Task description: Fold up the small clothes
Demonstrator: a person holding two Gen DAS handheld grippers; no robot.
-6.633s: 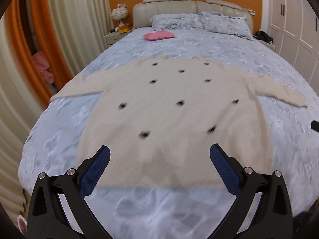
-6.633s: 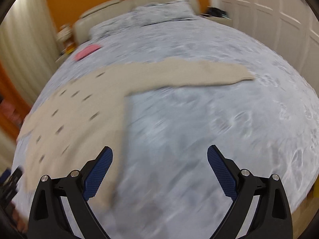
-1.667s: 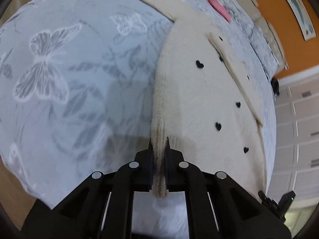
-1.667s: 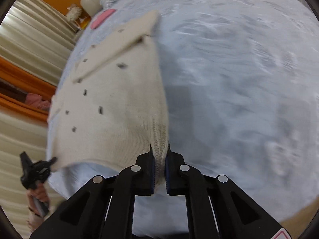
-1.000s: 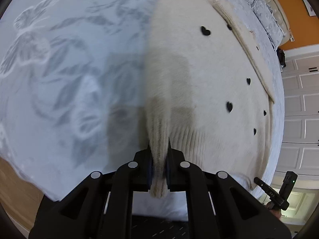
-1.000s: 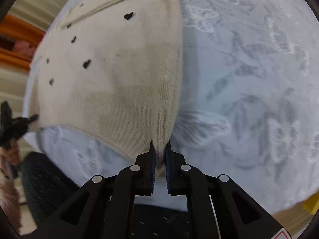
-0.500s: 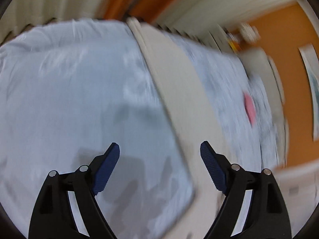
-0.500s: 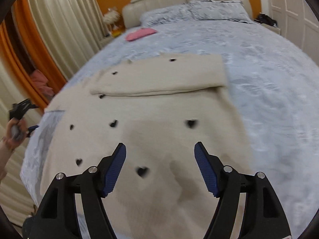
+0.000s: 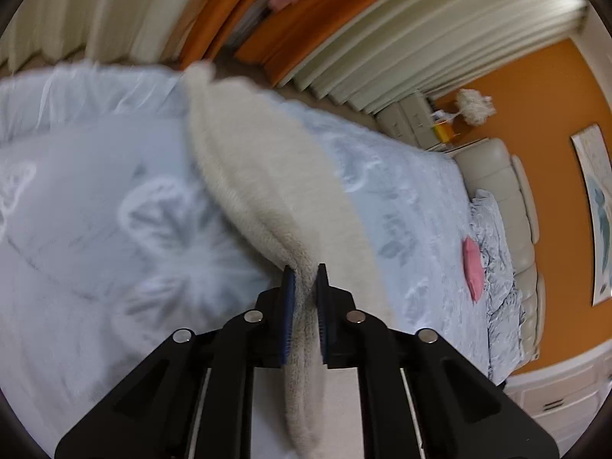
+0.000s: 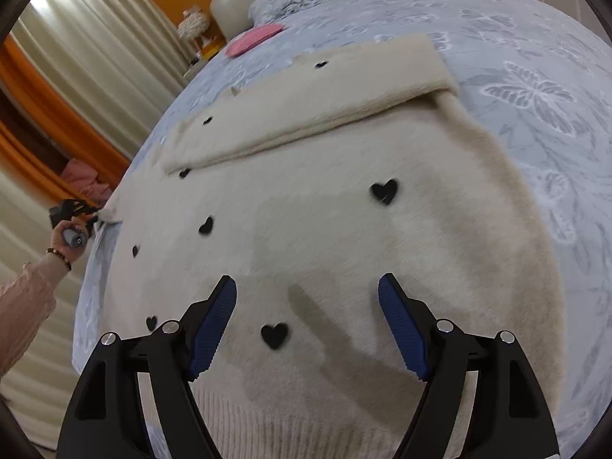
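A cream knit sweater (image 10: 325, 229) with black hearts lies flat on the bed. Its right sleeve (image 10: 313, 103) is folded across the chest. My right gripper (image 10: 308, 302) is open and empty, just above the sweater's lower body. My left gripper (image 9: 304, 273) is shut on the left sleeve (image 9: 260, 176), which rises in a fold from the bed and runs away toward the far bed edge. In the right wrist view the left gripper (image 10: 72, 212) shows small at the sweater's left edge, held by a hand.
The bed has a pale blue butterfly-print cover (image 10: 535, 88). A pink cloth (image 10: 252, 40) lies near the pillows (image 9: 493, 244). Cream and orange curtains (image 9: 344, 38) hang beside the bed, with a nightstand and lamp (image 9: 470, 103) near the headboard (image 9: 512, 191).
My left gripper was open over the sleeve half a second ago and has now shut on it. My right gripper stays open over the sweater's body, having let go of the hem earlier.
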